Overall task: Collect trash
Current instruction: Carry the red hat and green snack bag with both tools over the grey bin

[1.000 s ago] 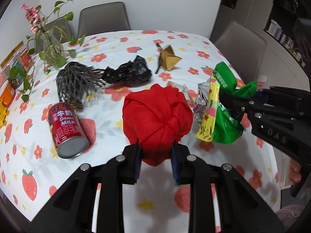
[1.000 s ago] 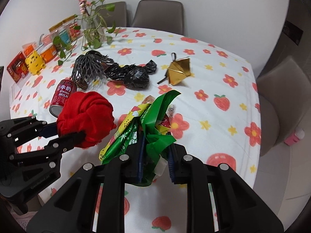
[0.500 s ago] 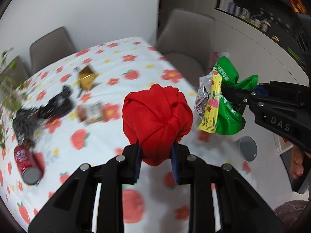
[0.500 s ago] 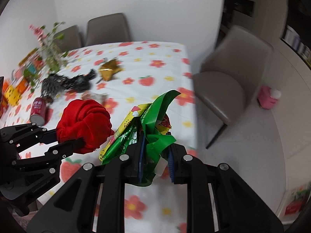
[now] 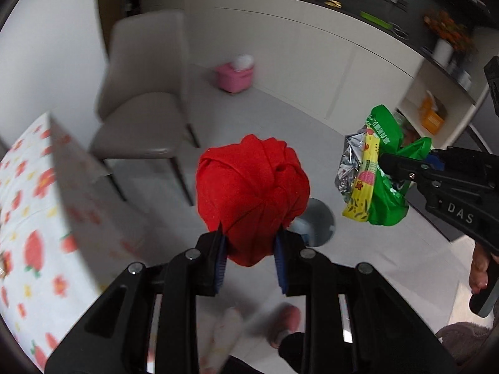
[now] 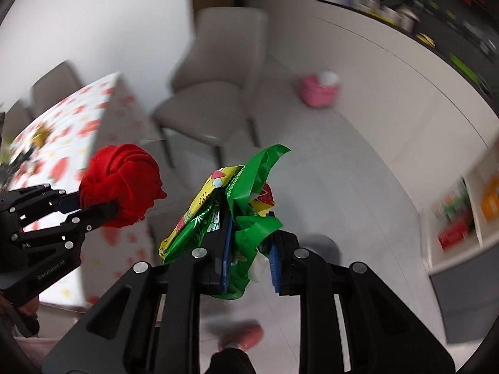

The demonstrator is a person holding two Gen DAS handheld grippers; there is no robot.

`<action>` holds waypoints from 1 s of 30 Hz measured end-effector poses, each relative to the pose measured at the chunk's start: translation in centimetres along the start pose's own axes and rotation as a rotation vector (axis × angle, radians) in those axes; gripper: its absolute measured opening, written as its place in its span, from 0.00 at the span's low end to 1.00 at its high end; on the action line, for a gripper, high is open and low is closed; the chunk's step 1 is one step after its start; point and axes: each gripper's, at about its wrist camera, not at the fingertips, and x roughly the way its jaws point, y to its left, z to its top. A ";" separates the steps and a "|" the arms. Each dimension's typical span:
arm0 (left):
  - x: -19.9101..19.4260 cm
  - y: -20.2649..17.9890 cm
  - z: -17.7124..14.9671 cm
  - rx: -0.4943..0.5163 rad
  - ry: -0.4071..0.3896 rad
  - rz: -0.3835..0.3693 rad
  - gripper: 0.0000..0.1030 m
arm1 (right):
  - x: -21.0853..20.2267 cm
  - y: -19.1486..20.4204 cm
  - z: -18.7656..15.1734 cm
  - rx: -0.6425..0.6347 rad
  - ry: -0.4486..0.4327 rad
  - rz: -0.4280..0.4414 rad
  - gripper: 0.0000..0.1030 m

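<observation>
1. Trash in two loads: a knotted red cloth bundle (image 5: 252,193) pinched at its lower end between the blue pads of the left tool (image 5: 249,268), and a bunch of snack wrappers (image 6: 230,212), green, yellow and silver foil, clamped tight in the right tool (image 6: 248,265)
2. Both loads hang in the air over the grey floor (image 5: 358,143), off the edge of the flower-print counter (image 5: 28,218), which lies to the left in both views
3. The bin (image 5: 315,224), a small grey round one standing on the floor, shows just behind and below the red bundle in the left wrist view, its mouth partly hidden by the bundle; what it holds cannot be made out
4. By my reading the left tool is the nearer to the bin, almost above it, with the wrappers off to its right; the drop looks to turn on bringing each load over that mouth before the jaws part
5. Further out stand a grey chair (image 5: 146,93) by the counter and a pink tub (image 5: 234,76) on the floor near the white cabinets
</observation>
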 end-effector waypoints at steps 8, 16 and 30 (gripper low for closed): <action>8.7 -9.2 3.1 0.174 0.094 -0.120 0.26 | 3.5 -9.5 -4.2 0.202 0.084 -0.083 0.18; 21.0 -13.2 2.8 0.265 0.206 -0.194 0.26 | 13.3 -15.4 -7.8 0.326 0.174 -0.141 0.18; 42.4 -15.5 -1.1 0.359 0.311 -0.229 0.47 | 35.2 -20.7 -14.7 0.378 0.309 -0.181 0.32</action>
